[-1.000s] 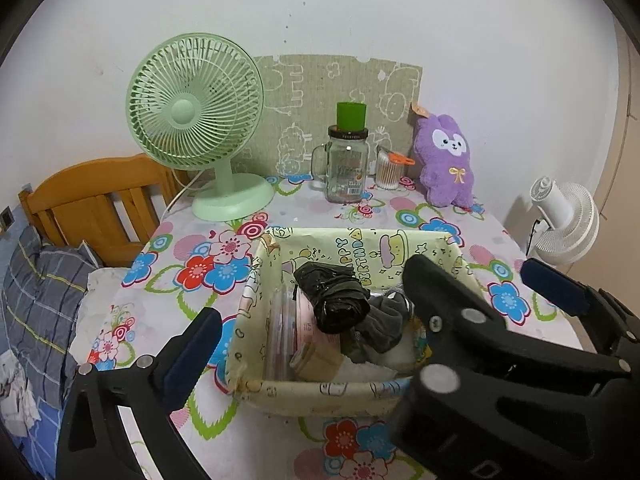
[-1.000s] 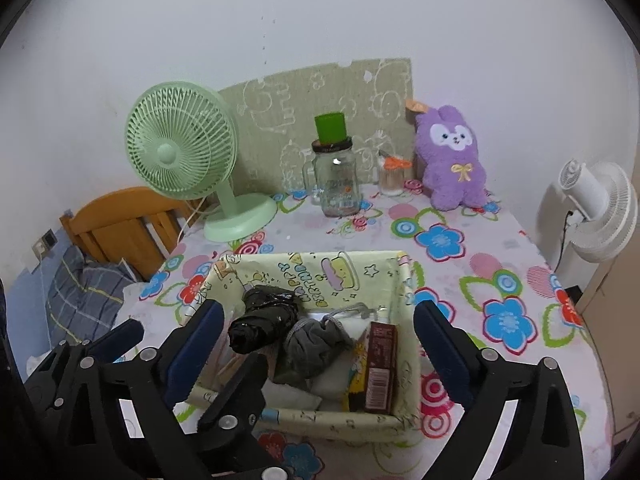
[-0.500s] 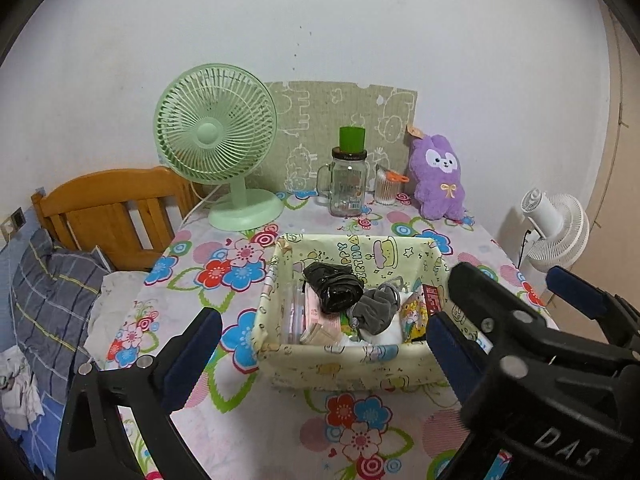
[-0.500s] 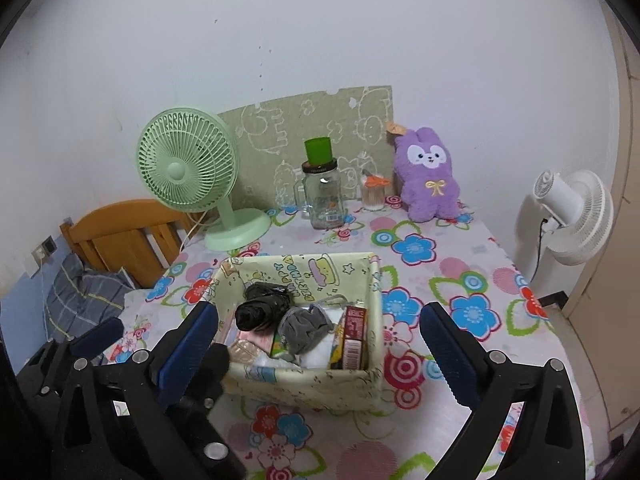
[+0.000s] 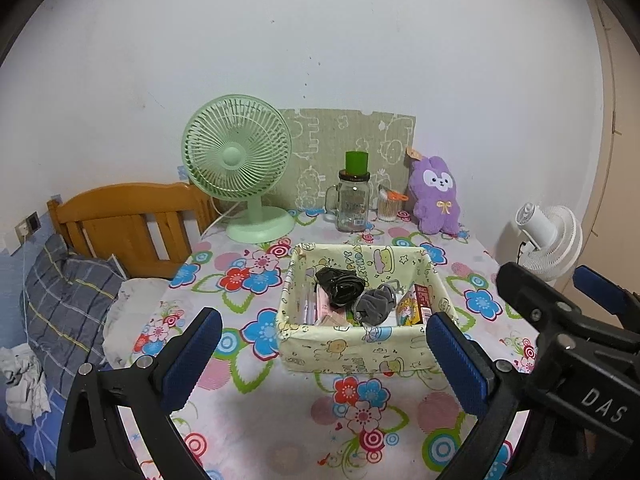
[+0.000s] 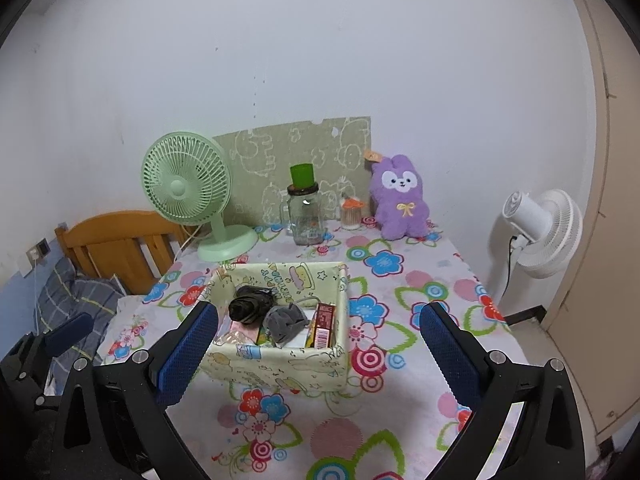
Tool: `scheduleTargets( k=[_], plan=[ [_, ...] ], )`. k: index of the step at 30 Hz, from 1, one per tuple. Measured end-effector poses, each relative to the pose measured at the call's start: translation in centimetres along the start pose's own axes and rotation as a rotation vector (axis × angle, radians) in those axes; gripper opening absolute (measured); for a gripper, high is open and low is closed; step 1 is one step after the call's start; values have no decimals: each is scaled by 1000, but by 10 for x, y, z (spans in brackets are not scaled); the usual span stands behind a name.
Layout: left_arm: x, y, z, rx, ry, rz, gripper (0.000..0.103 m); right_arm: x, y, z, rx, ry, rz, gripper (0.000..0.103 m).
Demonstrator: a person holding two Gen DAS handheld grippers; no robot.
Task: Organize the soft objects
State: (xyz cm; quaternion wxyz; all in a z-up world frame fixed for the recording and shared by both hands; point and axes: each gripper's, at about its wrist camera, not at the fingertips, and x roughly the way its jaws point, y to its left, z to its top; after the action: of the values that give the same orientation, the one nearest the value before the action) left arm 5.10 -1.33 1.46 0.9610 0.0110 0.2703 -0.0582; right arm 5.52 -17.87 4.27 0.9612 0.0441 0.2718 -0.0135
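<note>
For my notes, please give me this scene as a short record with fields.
surface: table with a flowered cloth
basket: mid-table, holds a black bundle, a grey bundle and a red box
back row: green fan, jar, purple plush
left gripper: open, empty, short of the basket
right gripper: open, empty, fingers either side of the basket in view

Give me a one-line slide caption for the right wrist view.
Open right gripper poised before a fabric basket of rolled socks on a floral table, purple plush behind.
</note>
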Motion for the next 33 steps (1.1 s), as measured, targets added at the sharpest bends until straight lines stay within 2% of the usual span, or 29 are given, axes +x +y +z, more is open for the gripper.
scheduleTargets(
  k=[14,33],
  plan=[
    [-48,10,-11,-21,-67,34,103,-50,-14,-10,10,-53,-27,102],
    [-64,15,-15,-45,-105,28,103,-64,-12,-14,-15,-76,-31,102]
  ],
)
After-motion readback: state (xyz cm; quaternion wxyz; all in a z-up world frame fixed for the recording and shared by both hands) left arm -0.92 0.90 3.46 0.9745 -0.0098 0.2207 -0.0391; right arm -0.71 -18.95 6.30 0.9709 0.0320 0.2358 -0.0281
